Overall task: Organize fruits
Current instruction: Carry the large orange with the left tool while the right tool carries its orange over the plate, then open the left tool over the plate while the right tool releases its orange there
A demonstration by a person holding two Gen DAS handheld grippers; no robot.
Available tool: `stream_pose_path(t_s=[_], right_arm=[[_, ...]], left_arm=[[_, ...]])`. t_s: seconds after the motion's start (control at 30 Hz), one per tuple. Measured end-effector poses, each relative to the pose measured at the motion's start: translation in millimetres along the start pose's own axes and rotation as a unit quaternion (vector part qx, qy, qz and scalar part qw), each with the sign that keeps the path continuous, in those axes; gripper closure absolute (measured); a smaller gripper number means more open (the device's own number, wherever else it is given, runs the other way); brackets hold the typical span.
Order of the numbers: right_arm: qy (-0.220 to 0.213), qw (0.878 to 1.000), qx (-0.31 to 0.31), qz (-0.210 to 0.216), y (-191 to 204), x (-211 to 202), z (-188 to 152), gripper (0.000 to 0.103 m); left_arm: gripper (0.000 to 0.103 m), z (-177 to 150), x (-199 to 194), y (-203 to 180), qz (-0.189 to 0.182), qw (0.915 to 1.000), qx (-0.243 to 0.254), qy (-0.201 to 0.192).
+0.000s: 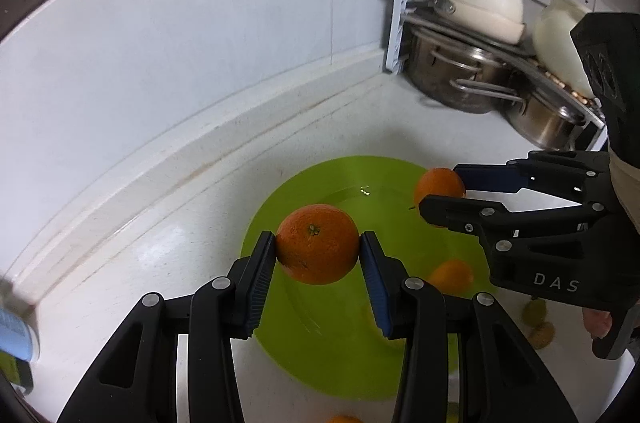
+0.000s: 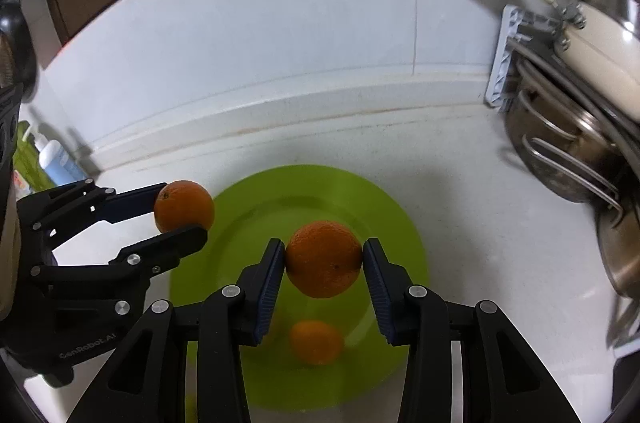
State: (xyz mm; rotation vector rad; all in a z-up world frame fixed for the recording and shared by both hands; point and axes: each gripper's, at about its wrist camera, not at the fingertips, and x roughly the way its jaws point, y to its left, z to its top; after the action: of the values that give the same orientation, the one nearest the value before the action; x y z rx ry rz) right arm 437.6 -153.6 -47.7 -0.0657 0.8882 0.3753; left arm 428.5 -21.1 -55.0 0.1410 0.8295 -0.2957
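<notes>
**Two oranges in the air over the green plate**

Left gripper (image 1: 319, 249) closed to a narrow gap on an orange (image 1: 318, 243), blue pads pressed to both sides; fruit held clear above the near-left part of the green plate (image 1: 280, 355). Right gripper (image 2: 324, 259) likewise clamped on a second orange (image 2: 324, 259), hanging over the plate's middle. Both sets of jaws angled down toward the plate, well short of fully closed because of the fruit between them.

Progress, judged from the layout: one orange (image 2: 316, 341) already resting in the plate, below the right-hand fruit. Two more about to join it. Left over: a few small yellowish fruits (image 1: 538, 323) on the white bench beside the plate's right edge in the left wrist view, and an orange sliver at the bottom edge of that view. So roughly midway, with placing and releasing yet to do.

Orientation: oranges near-round, no real long axis. Stem end of the left-hand orange turned up toward the camera, slightly away. Stem end of the right-hand orange not clear enough to tell.

Pot rack (image 1: 460, 71) at the far right, well apart from the plate.
</notes>
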Motion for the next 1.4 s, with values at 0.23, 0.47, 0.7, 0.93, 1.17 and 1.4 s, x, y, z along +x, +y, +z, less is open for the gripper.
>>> stream_pose_path(t_s=[0.23, 0.47, 0.7, 0.93, 1.17, 1.4], right_arm=[[0.027, 1.0, -0.005, 0.001, -7, 22, 3, 0.061], [0.045, 0.999, -0.005, -0.001, -13, 36, 4, 0.061], [0.051, 0.999, -0.004, 0.002, -16, 41, 0, 0.061], [0.028, 1.0, -0.004, -0.003, -12, 22, -5, 0.059], [-0.018, 1.0, -0.019, -0.016, -3, -19, -11, 0.059], [-0.056, 0.998, -0.032, -0.018, 15, -58, -22, 0.059]], left_arm=[[0.06, 0, 28, 5, -0.009, 0.9995, -0.001, 0.03], [0.06, 1, 46, 6, -0.014, 0.9986, -0.005, 0.051], [0.05, 3, 34, 7, -0.002, 0.9995, -0.001, 0.03], [0.045, 2, 5, 7, 0.012, 0.9999, -0.006, 0.008], [0.044, -2, -29, 4, 0.007, 0.9997, -0.013, -0.021], [0.043, -8, -67, -1, 0.004, 0.9985, -0.016, -0.052]])
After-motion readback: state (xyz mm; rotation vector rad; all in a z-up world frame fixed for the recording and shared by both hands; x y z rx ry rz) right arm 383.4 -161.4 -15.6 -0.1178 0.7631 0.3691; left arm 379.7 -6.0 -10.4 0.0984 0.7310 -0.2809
